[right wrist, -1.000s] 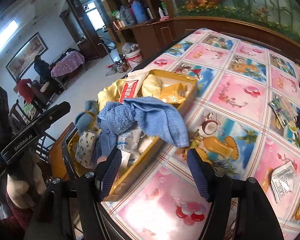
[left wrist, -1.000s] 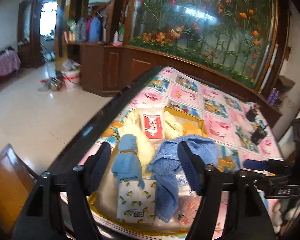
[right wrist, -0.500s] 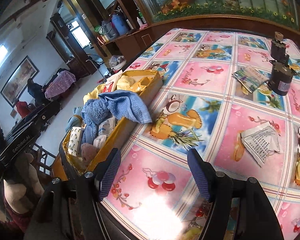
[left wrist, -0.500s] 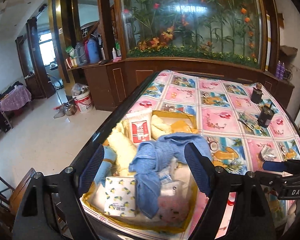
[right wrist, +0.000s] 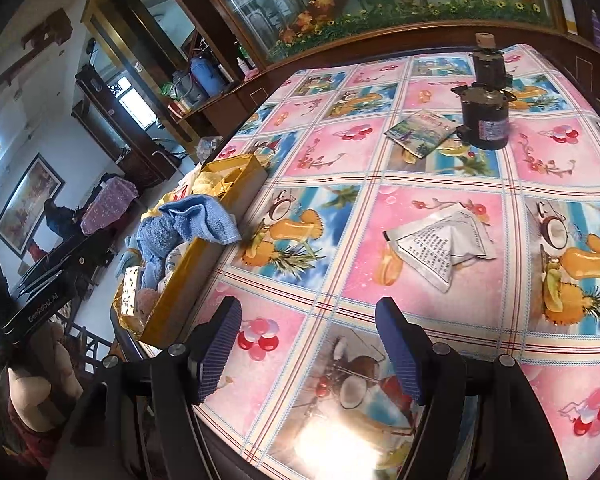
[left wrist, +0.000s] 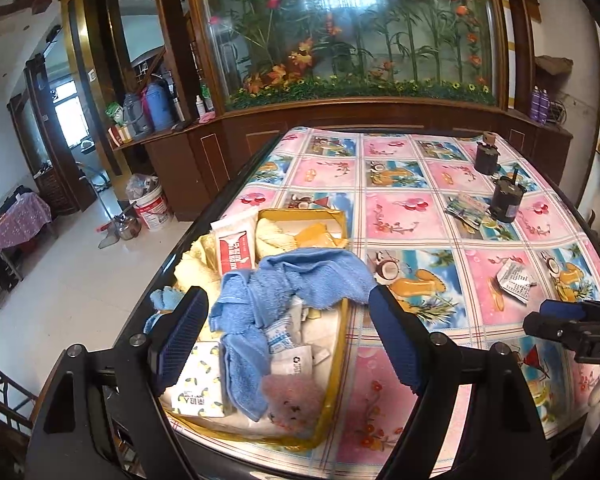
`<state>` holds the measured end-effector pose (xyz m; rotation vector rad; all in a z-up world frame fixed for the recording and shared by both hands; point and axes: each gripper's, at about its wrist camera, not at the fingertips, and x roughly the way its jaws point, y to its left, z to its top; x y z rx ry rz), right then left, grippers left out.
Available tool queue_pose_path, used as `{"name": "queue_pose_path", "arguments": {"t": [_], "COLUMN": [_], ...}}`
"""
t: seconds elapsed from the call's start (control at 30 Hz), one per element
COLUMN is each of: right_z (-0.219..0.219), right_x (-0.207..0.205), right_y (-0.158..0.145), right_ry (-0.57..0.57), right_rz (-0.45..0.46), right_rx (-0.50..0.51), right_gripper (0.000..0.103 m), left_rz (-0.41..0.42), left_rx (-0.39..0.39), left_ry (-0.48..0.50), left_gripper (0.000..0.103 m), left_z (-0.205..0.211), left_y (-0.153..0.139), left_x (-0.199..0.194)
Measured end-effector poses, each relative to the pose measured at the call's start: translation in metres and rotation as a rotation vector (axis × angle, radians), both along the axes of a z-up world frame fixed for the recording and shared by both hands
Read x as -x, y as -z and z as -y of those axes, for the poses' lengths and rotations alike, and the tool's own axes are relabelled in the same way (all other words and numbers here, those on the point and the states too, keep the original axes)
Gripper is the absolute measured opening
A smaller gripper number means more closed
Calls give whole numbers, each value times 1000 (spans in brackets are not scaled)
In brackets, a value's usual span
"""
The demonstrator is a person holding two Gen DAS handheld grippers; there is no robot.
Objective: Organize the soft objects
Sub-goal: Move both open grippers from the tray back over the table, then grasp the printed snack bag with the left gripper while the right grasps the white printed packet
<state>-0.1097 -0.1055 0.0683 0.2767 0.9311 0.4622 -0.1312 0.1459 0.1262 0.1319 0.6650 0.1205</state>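
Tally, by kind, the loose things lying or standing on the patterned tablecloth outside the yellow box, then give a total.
Dark cylindrical canisters: 2, the nearer and the farther.
Flat packets: 2, a colourful packet and a white printed packet.
Total: 4.

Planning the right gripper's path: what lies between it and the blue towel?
Only bare tablecloth, then the yellow box wall under the blue towel, seen in the right wrist view; the right gripper is open.

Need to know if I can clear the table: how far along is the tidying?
Mostly done: the box holds the blue towel and packets. In hand: nothing; both grippers have open jaws. Left: the white packet on the cloth, and the towel overhanging.
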Motion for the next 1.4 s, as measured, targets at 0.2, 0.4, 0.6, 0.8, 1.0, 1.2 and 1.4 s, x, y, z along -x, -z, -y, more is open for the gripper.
{"name": "queue_pose_path", "arguments": {"t": [0.2, 0.4, 0.6, 0.8, 1.0, 1.2, 1.4], "right_z": [30, 70, 100, 94, 62, 34, 12], "right_x": [-1, -8, -31, -56, -81, -92, -95], "right_y": [8, 18, 23, 32, 45, 46, 49], "right_ry": [58, 153, 226, 200, 133, 93, 94], "right_rz": [-13, -36, -62, -77, -88, -66, -51], "right_rx": [-10, -2, 8, 49, 103, 176, 233], "right_gripper": [72, 72, 73, 77, 78, 83, 95], "left_rz": [-36, -102, -215, -234, -328, -327, -319], "left_rx": [7, 81, 179, 269, 206, 92, 33], "left_ry": [41, 117, 238, 322, 430, 510, 556], "left_gripper": [83, 83, 83, 83, 82, 83, 86], "left_z": [16, 32, 65, 103, 154, 196, 218], "left_y": [6, 17, 35, 38, 71, 94, 107], "left_x": [-7, -20, -47, -124, -210, -253, -281]}}
